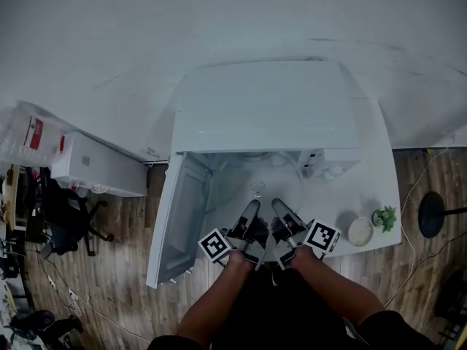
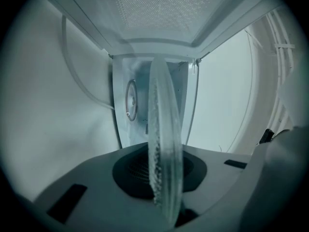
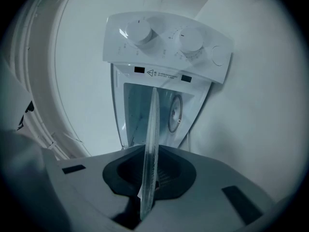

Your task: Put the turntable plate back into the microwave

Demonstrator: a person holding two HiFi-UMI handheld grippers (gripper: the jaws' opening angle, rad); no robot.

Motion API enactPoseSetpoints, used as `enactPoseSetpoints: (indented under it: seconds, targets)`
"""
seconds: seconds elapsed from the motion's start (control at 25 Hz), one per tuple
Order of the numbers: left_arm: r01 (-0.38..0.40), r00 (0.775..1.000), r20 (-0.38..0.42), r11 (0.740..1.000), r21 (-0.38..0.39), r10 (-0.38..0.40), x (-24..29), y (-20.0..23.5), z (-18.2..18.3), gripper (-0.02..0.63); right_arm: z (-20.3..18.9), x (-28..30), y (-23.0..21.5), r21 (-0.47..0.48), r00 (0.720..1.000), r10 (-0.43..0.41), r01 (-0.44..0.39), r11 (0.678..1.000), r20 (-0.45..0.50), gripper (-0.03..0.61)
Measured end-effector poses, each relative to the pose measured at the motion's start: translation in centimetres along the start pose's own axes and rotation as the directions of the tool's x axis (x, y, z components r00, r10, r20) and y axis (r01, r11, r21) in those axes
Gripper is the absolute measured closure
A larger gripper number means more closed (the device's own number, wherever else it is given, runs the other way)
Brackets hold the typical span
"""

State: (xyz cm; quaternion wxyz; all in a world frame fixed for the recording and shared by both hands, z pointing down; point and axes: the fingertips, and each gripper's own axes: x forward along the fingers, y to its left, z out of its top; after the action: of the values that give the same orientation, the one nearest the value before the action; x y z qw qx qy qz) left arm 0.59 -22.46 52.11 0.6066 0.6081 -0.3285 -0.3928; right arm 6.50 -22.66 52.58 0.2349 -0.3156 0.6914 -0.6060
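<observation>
The left gripper (image 1: pixel 251 211) is closed on the near rim of the glass turntable plate (image 2: pixel 164 144). The right gripper (image 1: pixel 281 208) pinches the same rim, just beside it. The plate goes right between each pair of jaws.

The plate sits at the open front of the microwave (image 1: pixel 266 108), part way into the hole. It does not look set down yet.

I think the job now is to slide the plate in and lay it down. Both grippers should move together, so the plate stays flat. Glass is slippery, so the grip must stay tight until the plate rests. The plate should land in the middle, on the small round ring (image 2: pixel 130 99) inside the microwave. It should not bump the sides or the door (image 1: pixel 175 224), which hangs open on the microwave's left.

Inside the microwave I see only that ring and the plate's far end. To the right of the microwave stands a small white bowl (image 1: pixel 360 231). I cannot tell if anything is in it. A little green plant (image 1: pixel 384 217) sits just beside the bowl.
</observation>
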Motion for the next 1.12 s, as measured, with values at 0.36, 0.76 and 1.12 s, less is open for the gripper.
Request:
enactPoseSetpoints:
  seconds: [0.36,0.76,1.12]
  targets:
    - [0.036,0.999,0.001,0.999,-0.005,-0.036,2.8,0.7,2.7,0.566,1.3,2.7,-0.1,-0.037,0.998,0.049,-0.051,0.998,-0.046,0.541]
    - [0.018,1.000,0.018,0.999,-0.034,-0.017,5.8,2.2,5.7,0.563,2.4,4.7,-1.9,0.053,0.998,0.057,-0.059,0.997,0.040,0.540]
    - [-0.013,0.999,-0.046,0.988,0.156,0.021,5.7,2.1,5.8,0.494,3.9,7.1,-2.0,0.112,0.984,0.123,-0.138,0.984,0.130,0.535]
